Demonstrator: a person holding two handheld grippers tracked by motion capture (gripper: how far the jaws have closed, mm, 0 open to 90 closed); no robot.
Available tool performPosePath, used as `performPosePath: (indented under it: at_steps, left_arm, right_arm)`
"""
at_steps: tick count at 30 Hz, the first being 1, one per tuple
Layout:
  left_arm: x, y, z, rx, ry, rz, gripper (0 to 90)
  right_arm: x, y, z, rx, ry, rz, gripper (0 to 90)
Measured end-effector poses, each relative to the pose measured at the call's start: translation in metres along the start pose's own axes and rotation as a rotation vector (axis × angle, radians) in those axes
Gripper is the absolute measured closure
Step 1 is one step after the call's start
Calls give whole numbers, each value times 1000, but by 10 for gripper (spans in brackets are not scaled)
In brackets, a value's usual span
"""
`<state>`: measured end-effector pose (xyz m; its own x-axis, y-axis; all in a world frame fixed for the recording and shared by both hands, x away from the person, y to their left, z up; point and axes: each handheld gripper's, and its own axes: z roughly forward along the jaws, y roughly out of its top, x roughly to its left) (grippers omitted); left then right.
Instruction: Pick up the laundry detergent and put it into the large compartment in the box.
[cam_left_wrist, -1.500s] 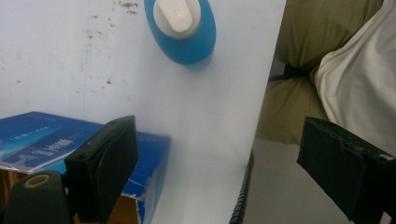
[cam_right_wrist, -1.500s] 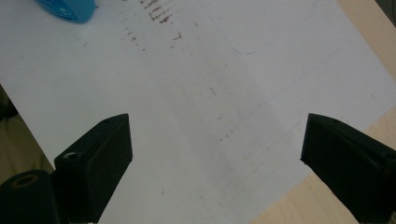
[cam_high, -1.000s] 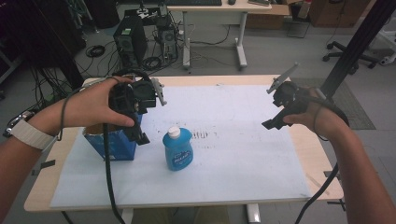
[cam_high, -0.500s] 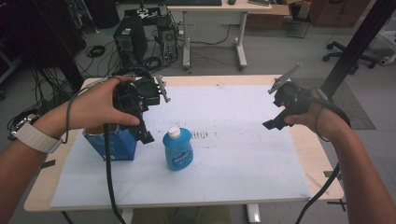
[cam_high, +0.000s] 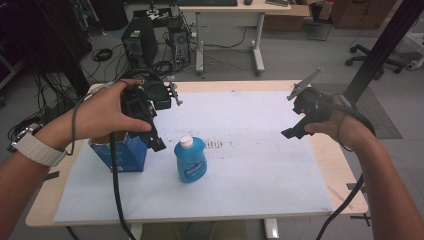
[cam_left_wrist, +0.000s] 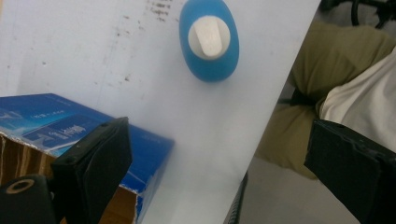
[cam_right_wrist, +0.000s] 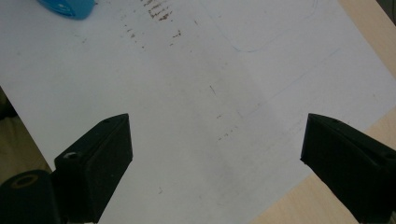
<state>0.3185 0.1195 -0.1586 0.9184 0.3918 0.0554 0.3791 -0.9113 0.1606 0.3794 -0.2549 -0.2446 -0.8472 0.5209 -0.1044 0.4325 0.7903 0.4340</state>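
Surface (cam_high: 345, 165): light wood, rectangular, bare strips along the right and left edges.
Sheet (cam_high: 260, 135): white paper covering most of the surface, marked with dark smudges near its middle and faint blue lines.
Bottle (cam_high: 190, 160): blue, white cap, upright on the sheet, near-left of centre.
Box (cam_high: 122, 152): blue cardboard, open top, on the sheet just left of the bottle.
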Motion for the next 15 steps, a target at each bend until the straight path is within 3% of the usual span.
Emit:
performPosePath:
  at_steps: [9, 15]
  left_arm:
    - [1, 5, -2, -2, 15, -59, 81]
    - [-2, 10, -3, -13, -5, -79, 84]
  right_arm:
    - [-1, 0, 1, 0, 1, -1, 91]
    - [-1, 0, 2, 1, 3, -2, 91]
